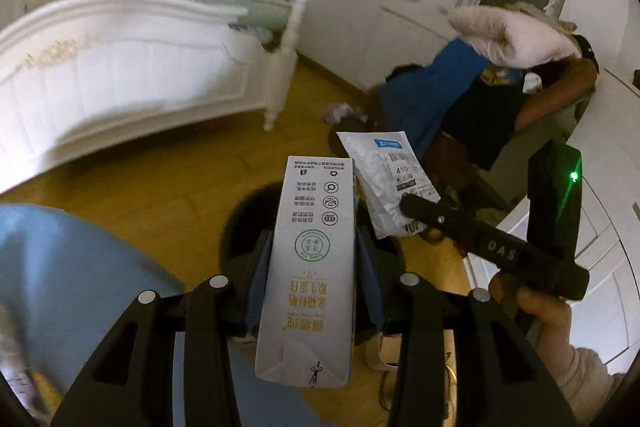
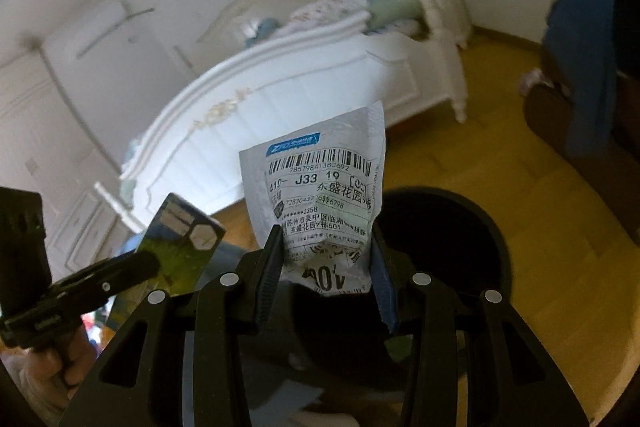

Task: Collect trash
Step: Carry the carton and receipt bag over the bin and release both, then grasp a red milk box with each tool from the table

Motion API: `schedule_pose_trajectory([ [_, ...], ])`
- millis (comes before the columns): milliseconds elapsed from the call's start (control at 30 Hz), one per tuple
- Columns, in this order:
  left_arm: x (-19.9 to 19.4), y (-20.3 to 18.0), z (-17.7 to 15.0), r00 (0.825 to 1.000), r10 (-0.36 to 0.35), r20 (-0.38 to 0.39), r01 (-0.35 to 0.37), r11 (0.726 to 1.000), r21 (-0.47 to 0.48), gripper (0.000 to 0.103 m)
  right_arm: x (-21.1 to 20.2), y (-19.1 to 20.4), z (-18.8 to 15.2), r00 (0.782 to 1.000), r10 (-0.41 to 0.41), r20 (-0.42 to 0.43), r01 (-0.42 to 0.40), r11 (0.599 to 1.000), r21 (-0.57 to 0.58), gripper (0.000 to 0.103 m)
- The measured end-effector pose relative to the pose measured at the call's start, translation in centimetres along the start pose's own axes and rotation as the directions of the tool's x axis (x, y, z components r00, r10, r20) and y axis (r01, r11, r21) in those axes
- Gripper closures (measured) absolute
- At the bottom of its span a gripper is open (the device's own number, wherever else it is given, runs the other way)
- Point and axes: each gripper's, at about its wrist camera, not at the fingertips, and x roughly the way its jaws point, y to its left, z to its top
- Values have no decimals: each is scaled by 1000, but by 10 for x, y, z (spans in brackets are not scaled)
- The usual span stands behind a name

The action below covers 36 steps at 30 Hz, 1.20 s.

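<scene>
A: Holding a milk carton (image 1: 308,263) between its two pads, the left gripper (image 1: 310,259) was closed on the long sides of the box, near the middle. The carton stood out forward past the fingertips, with its folded end back toward the camera.

B: And the right gripper (image 2: 326,259)?

A: It was clamped on a white courier bag (image 2: 320,203), at the crumpled lower part. The printed label stood up ahead of the jaws.

B: How would these two things handle, in your opinion?

A: The carton looked stiff but light (probably empty, I only guess), so a side grip should hold if the walls do not cave in. The bag was soft, thin plastic and a little slippery; gripping the bunched part seemed safer than a single flat layer.

B: Where was the trash bin (image 2: 460,227)?

A: A dark round bin sat on the yellow floor (image 1: 168,167), just below and ahead of both tools. The bag hung beside its rim, to the left.

B: Anything else?

A: A white bed (image 1: 120,67) stood farther ahead.
</scene>
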Motion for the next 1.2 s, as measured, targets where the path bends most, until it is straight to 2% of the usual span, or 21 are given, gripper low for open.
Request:
schedule_pose_trajectory([
  [167, 39, -13, -1, 997, 4, -72, -5, 1000, -3, 62, 12, -30, -17, 999, -19, -31, 21, 999, 46, 61],
  [367, 71, -1, -1, 986, 12, -164, -22, 998, -61, 62, 26, -50, -39, 997, -29, -69, 35, 996, 87, 61],
  [433, 80, 2, 0, 982, 24, -189, -36, 997, -63, 62, 36, -55, -35, 997, -29, -78, 36, 995, 97, 61],
  [567, 91, 2, 1, 977, 49, -209, -63, 996, -61, 61, 45, -62, -38, 995, -32, -94, 43, 993, 109, 59],
  [700, 96, 4, 3, 973, 59, -225, -76, 995, -67, 59, 48, -65, -37, 994, -40, -102, 52, 991, 123, 50],
  [767, 95, 3, 4, 972, 57, -228, -72, 996, -58, 49, 46, -65, -36, 994, -46, -99, 58, 990, 127, 45],
  [800, 93, 2, 4, 973, 62, -221, -75, 996, -53, 38, 44, -64, -35, 994, -47, -94, 59, 990, 128, 42],
  [833, 91, 2, 4, 975, 67, -210, -79, 996, -49, 31, 43, -65, -35, 995, -48, -91, 59, 990, 127, 41],
  [1033, 67, 6, 5, 984, 54, -169, -67, 995, -68, 29, 32, -46, -32, 996, -44, -82, 52, 993, 106, 41],
  [1167, 34, 9, 2, 993, 49, -110, -58, 995, -80, 29, 24, -14, -30, 997, -22, -77, 26, 998, 53, 41],
  [1200, 26, 10, 1, 994, 49, -96, -58, 995, -85, 29, 22, -1, -30, 997, -11, -76, 14, 999, 30, 37],
])
